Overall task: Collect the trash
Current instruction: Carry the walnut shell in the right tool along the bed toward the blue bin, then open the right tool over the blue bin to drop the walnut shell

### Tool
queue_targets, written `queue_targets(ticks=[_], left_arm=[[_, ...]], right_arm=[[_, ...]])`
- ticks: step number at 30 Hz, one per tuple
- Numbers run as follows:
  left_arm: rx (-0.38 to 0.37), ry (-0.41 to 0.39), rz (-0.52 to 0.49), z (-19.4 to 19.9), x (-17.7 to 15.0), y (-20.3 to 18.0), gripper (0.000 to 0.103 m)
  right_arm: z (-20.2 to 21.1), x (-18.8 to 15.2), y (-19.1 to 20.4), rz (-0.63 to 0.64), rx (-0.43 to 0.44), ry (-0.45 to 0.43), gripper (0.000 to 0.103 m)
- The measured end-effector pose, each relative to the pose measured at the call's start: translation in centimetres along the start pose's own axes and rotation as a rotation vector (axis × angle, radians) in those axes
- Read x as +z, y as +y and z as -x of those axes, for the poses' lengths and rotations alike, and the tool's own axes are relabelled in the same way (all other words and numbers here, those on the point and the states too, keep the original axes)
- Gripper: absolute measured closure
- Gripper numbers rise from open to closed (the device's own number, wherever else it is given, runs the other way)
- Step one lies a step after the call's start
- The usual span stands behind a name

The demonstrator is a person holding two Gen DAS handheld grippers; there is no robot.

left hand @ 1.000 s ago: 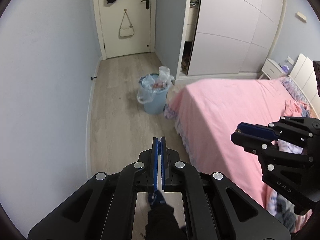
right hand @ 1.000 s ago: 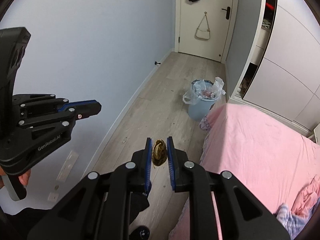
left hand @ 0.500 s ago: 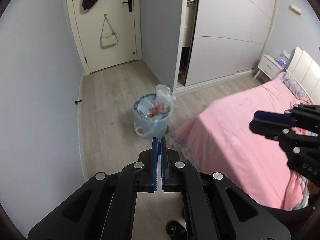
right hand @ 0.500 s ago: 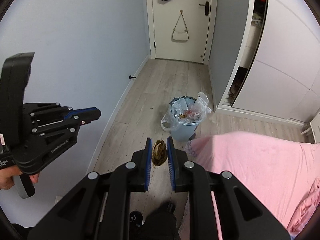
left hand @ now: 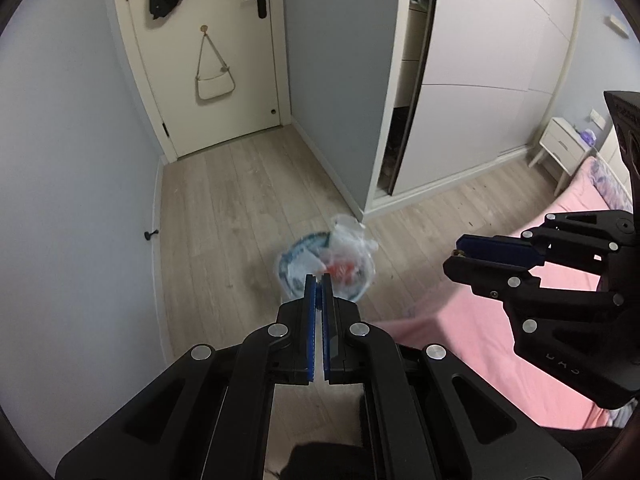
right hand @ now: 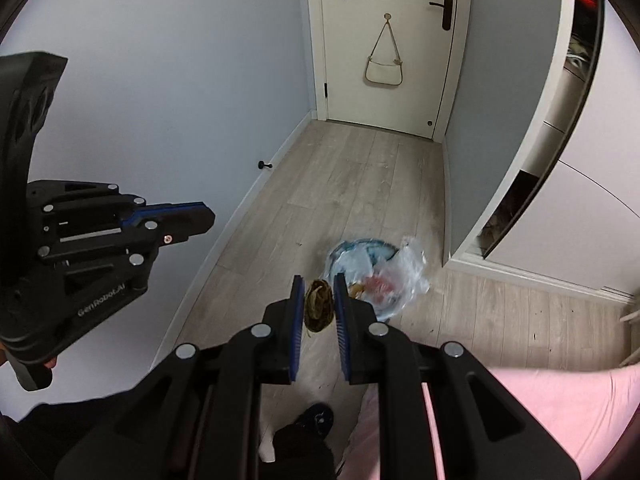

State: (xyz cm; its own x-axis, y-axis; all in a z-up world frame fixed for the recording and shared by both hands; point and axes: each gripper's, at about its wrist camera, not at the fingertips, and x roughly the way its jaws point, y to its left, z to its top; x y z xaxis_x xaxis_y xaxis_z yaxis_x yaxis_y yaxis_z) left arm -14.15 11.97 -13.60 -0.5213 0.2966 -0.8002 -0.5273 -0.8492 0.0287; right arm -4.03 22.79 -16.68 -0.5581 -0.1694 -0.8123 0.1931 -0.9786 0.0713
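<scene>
My right gripper (right hand: 318, 286) is shut on a brown crumpled piece of trash (right hand: 318, 310) and holds it in the air, just short of a light blue trash bin (right hand: 374, 276) lined with a clear plastic bag and full of rubbish. The bin also shows in the left wrist view (left hand: 324, 266), straight past my left gripper (left hand: 318, 280), which is shut and empty. The right gripper appears at the right of the left wrist view (left hand: 460, 254); the left gripper appears at the left of the right wrist view (right hand: 208, 216).
A pink bed (left hand: 500, 344) lies to the right of the bin. A white wardrobe (left hand: 472, 92) with a part-open door stands behind it. A cream door (right hand: 388, 40) with a hanging bag closes the corridor. A blue-grey wall (right hand: 180, 100) runs along the left.
Both grippers have moved forward along the corridor; the bin is now much nearer and lower in both views. The right gripper still holds the brown trash.
</scene>
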Motion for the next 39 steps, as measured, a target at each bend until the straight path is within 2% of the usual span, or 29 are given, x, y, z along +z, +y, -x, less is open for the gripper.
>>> queue_targets(ticks=[4, 7, 11, 17, 22, 25, 31, 34, 39], left_arm=[[-0.032, 0.036, -0.017, -4.6, 3.7, 1.4, 0.102], [-0.063, 0.061, -0.070, -9.1, 5.4, 2.6, 0.102], [-0.088, 0.056, -0.130, -15.1, 7.6, 5.0, 0.102], [-0.136, 0.156, -0.202, -24.0, 8.3, 6.1, 0.102], [-0.169, 0.250, -0.205, -31.6, 6.2, 5.3, 0.102], [-0.173, 0.299, -0.140, -36.6, 4.3, 5.3, 0.102], [-0.155, 0.348, -0.052, -47.0, 0.2, 5.9, 0.102], [-0.164, 0.370, -0.026, -50.9, -2.0, 6.3, 0.102], [-0.206, 0.392, -0.057, -55.3, -5.3, 6.3, 0.102]], right_arm=[[-3.5, 2.9, -2.3, -0.028, -0.007, 0.022, 0.087], [-7.4, 4.5, -4.0, -0.068, -0.027, 0.046, 0.087], [-11.2, 6.3, -5.8, -0.123, -0.060, 0.054, 0.087], [-18.2, 6.7, -7.7, -0.106, -0.084, 0.117, 0.087], [-25.5, 4.8, -10.9, -0.127, -0.037, 0.198, 0.087], [-30.4, 2.9, -12.3, -0.101, -0.015, 0.237, 0.087], [-39.5, -1.9, -13.7, -0.036, 0.022, 0.278, 0.087], [-43.3, -3.9, -13.4, 0.013, 0.033, 0.289, 0.087], [-47.7, -6.5, -13.0, 0.053, 0.049, 0.306, 0.087]])
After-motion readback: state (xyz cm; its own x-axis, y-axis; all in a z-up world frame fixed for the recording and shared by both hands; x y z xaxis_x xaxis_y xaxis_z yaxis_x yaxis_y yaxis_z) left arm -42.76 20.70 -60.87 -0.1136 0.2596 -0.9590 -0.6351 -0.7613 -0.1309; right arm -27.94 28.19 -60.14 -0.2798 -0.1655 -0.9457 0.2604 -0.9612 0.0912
